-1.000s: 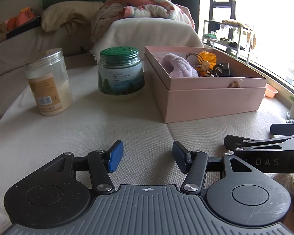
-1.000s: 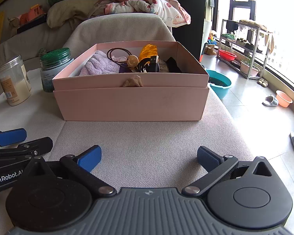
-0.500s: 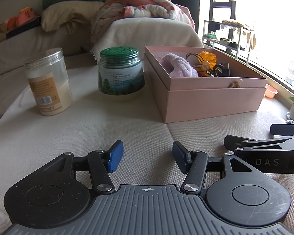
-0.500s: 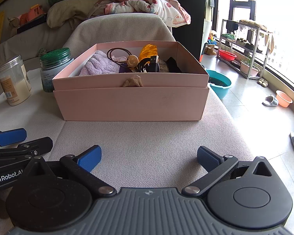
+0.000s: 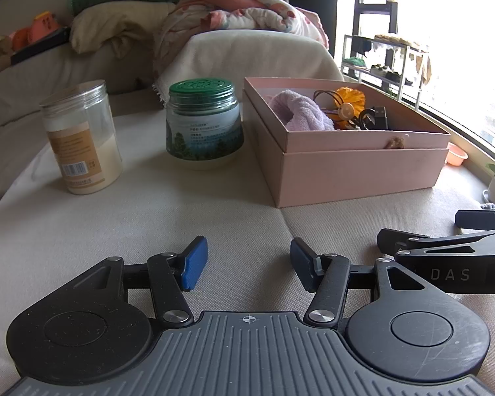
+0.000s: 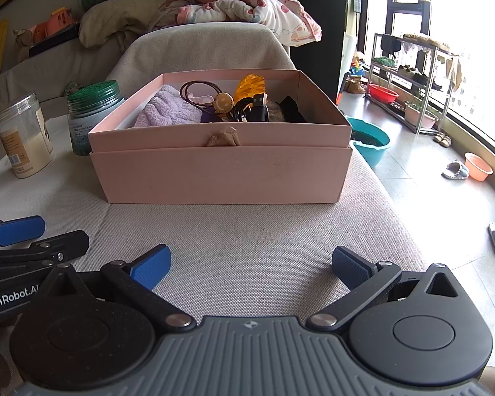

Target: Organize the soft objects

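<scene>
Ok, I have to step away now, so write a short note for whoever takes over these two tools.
Left tool: open, empty, above the cushion.
Right tool: open, empty, facing the pink box.
In the box: lilac towel, hair ties, orange item, black cable. A tan scrap hangs over the front rim.
Two jars stand beside the box.
Done: soft things appear boxed.
Left: probably the scrap; nothing loose shows on the cushion.
</scene>
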